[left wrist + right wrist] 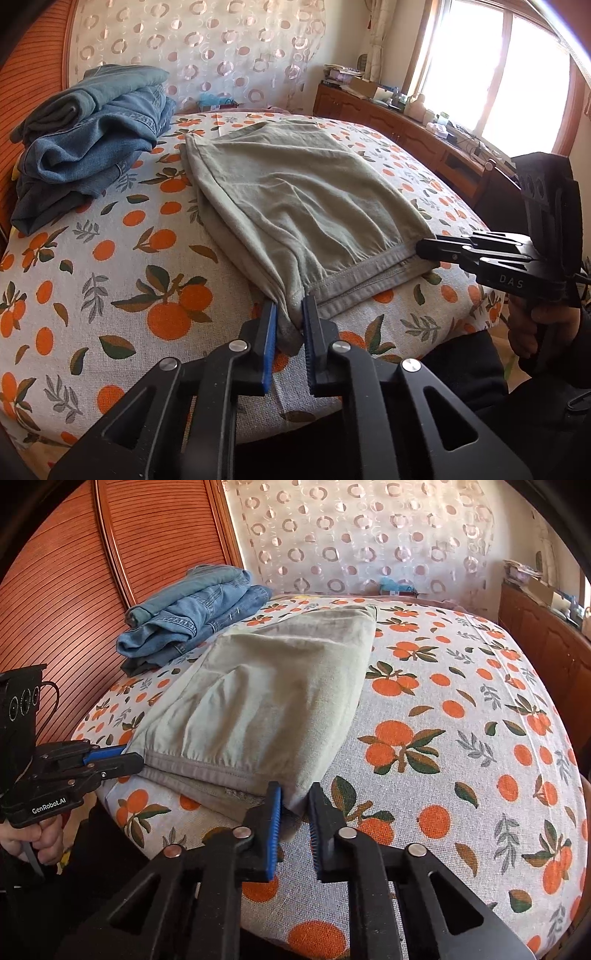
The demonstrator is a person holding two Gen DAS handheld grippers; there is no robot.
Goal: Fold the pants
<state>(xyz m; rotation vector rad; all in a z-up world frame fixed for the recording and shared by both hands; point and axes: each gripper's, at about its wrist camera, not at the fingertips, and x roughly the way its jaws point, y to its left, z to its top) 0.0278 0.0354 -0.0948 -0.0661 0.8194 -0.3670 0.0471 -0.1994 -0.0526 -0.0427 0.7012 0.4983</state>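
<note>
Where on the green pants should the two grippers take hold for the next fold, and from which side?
At the two near corners of the green pants, coming from the bed's near edge. The waistband end lies closest, flat, with both corners free at the edge of the bedspread. The left gripper and right gripper are already shut on those corners.

Pants (295,206), jeans (92,136) on bed (110,295)

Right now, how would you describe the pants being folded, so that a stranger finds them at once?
Look at the bed with the orange-fruit sheet. The pale green pants lie flat in its middle, near corners pinched by the left tool and right tool. The blue jeans are piled by the headboard.
</note>
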